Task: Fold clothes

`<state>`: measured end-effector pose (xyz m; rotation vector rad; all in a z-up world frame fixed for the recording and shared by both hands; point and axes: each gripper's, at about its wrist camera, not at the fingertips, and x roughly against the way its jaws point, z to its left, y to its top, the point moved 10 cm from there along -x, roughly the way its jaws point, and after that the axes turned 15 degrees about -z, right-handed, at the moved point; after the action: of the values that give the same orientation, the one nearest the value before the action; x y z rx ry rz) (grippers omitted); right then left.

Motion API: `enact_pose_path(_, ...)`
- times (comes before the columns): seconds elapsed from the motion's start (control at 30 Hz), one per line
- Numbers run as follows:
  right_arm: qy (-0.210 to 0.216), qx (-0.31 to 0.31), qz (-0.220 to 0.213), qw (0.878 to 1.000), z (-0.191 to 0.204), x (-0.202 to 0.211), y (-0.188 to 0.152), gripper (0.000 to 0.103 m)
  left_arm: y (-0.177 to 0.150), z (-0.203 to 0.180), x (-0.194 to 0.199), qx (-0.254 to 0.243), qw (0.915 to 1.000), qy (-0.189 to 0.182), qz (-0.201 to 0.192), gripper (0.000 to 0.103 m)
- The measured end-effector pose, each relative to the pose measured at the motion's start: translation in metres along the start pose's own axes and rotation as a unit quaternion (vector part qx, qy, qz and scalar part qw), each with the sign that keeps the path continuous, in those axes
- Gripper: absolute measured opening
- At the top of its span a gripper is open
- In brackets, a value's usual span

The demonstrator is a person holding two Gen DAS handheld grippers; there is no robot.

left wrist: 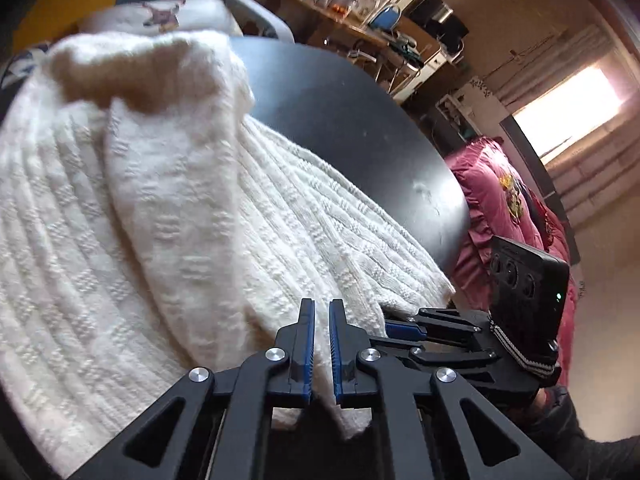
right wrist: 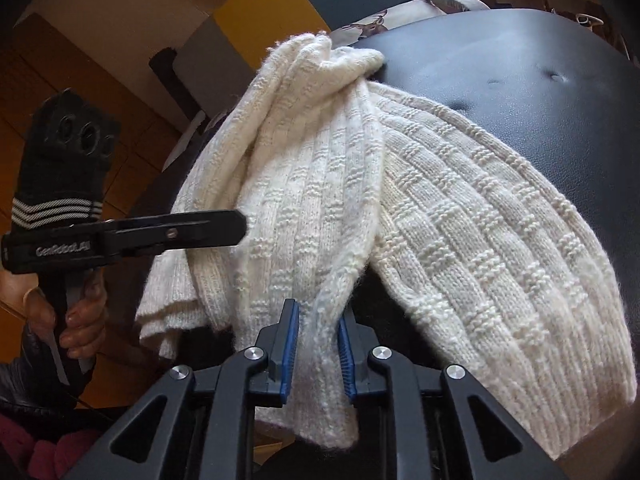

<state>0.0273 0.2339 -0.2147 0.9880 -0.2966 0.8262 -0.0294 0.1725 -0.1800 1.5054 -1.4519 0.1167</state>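
Observation:
A cream ribbed knit sweater (left wrist: 160, 200) lies bunched and partly folded on a black padded surface (left wrist: 340, 120), one edge hanging off the near side. In the left wrist view my left gripper (left wrist: 322, 308) is shut, with a thin edge of the knit between its blue pads. The right gripper (left wrist: 390, 322) reaches in from the right at the sweater's hem. In the right wrist view my right gripper (right wrist: 320, 316) is shut on a gathered fold of the sweater (right wrist: 440, 220). The left gripper (right wrist: 240, 224), held by a hand, meets the sweater's left edge.
The black padded surface (right wrist: 520, 80) extends behind and to the right of the sweater. Magenta bedding (left wrist: 500, 200) lies beyond its edge. A cluttered desk (left wrist: 360, 20) and a bright window (left wrist: 568, 112) are farther back. A patterned cushion (left wrist: 160, 16) sits behind the sweater.

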Motion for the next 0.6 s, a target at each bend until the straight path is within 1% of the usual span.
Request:
enact_pose_path(0.07,0.015,0.005,-0.009,1.000,0.008,0.003,0.003,0.020,0.002,-0.009,-0.006,-0.011,0.9998,-0.002,0.013,0.008)
enact_pose_path(0.1,0.018,0.013,-0.012,1.000,0.012,0.004,0.004,0.020,0.004,-0.017,-0.006,-0.012,0.9997,-0.010,0.017,0.013)
enact_pose_path(0.17,0.028,0.019,-0.023,0.999,0.020,0.009,0.006,0.020,0.009,-0.030,-0.006,-0.011,0.9994,-0.025,0.022,0.041)
enact_pose_path(0.2,0.033,0.021,-0.025,0.999,0.023,0.007,0.008,0.020,0.011,-0.033,-0.005,-0.010,0.9994,-0.027,0.020,0.068)
enact_pose_path(0.23,0.034,0.028,-0.025,0.999,0.025,0.007,0.008,0.020,0.013,-0.036,-0.005,-0.009,0.9994,-0.028,0.019,0.082)
enact_pose_path(0.3,0.037,0.035,-0.023,0.998,0.029,0.005,0.008,0.020,0.015,-0.039,-0.007,0.001,0.9992,-0.033,0.024,0.083)
enact_pose_path(0.4,0.040,0.029,-0.021,0.999,0.029,0.000,0.004,0.020,0.012,-0.032,-0.020,0.005,0.9993,-0.009,0.036,0.082)
enact_pose_path(0.47,0.040,0.025,-0.019,0.999,0.027,-0.002,0.002,0.020,0.006,-0.026,-0.027,0.009,0.9987,0.001,0.050,0.069)
enact_pose_path(0.53,0.039,0.022,-0.017,0.999,0.026,-0.003,0.001,0.020,0.000,-0.026,-0.031,0.009,0.9977,-0.003,0.067,0.034)
enact_pose_path(0.57,0.038,0.022,-0.018,0.999,0.026,-0.003,0.001,0.020,-0.004,-0.026,-0.033,0.008,0.9971,-0.005,0.076,0.029)
enact_pose_path(0.6,0.035,0.023,-0.017,0.999,0.026,-0.003,0.000,0.020,-0.007,-0.027,-0.035,0.004,0.9965,-0.004,0.083,0.026)
